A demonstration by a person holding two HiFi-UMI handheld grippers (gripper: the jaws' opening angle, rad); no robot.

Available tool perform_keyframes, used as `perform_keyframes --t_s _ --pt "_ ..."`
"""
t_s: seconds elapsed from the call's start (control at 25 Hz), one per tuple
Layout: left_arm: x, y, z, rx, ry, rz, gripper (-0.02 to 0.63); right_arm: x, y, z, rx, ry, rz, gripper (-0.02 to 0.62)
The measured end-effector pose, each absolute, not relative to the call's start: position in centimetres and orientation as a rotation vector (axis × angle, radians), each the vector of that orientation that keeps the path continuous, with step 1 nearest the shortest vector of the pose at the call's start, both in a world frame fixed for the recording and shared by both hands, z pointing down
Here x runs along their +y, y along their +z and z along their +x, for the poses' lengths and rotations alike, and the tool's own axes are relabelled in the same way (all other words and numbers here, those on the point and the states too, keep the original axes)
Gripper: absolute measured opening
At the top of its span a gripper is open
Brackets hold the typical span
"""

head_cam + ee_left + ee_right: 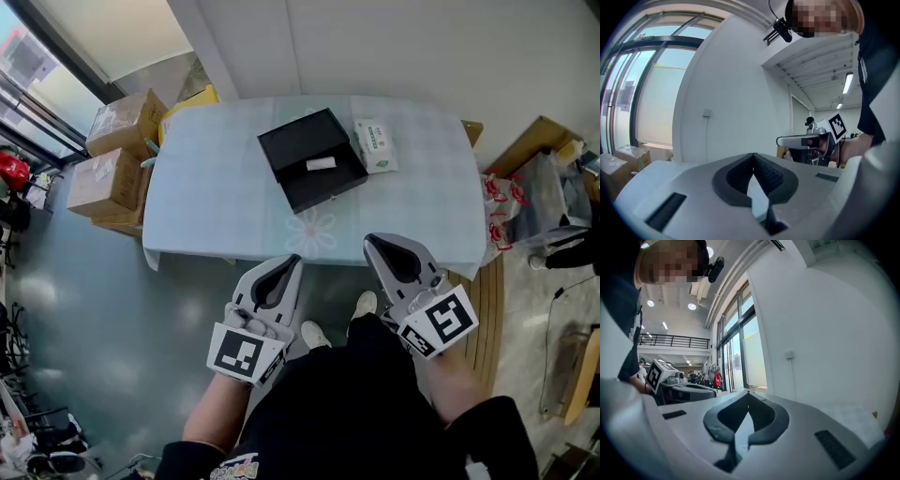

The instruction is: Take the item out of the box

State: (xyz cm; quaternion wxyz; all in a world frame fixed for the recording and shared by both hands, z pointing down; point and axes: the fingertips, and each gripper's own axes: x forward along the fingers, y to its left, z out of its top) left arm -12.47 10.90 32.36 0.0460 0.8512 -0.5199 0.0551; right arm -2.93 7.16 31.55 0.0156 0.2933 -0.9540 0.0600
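A long tabletop [216,187] under a pale blue-white cloth fills the upper middle of the head view as I stand at its near edge. Brown cardboard cartons [112,150] are stacked on the floor off its left end, at the upper left of the frame. A shallow black rectangular box [314,183] lies open on the far half of the tabletop, slightly above centre. My left hand-held gripper [292,258], grey with a square-marker cube, hangs low at centre-left, short of the tabletop. Its jaws are pressed together on nothing, as its own view [753,154] confirms. My right hand-held gripper [370,239], at centre-right, is likewise pressed together and empty [748,392]. A green-and-white soft packet [376,145] sits just right of the box. The small flat white item [321,164] lies inside the box, well apart from both hand-held grippers.
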Motion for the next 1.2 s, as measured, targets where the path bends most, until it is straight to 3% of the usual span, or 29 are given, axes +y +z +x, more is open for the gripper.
perform_keyframes --t_s 1.2 --pt "1.4 32.8 -7.8 -1.736 0.218 2.482 0.009 -3.5 30.6 1.3 -3.037 0.168 0.745 0.009"
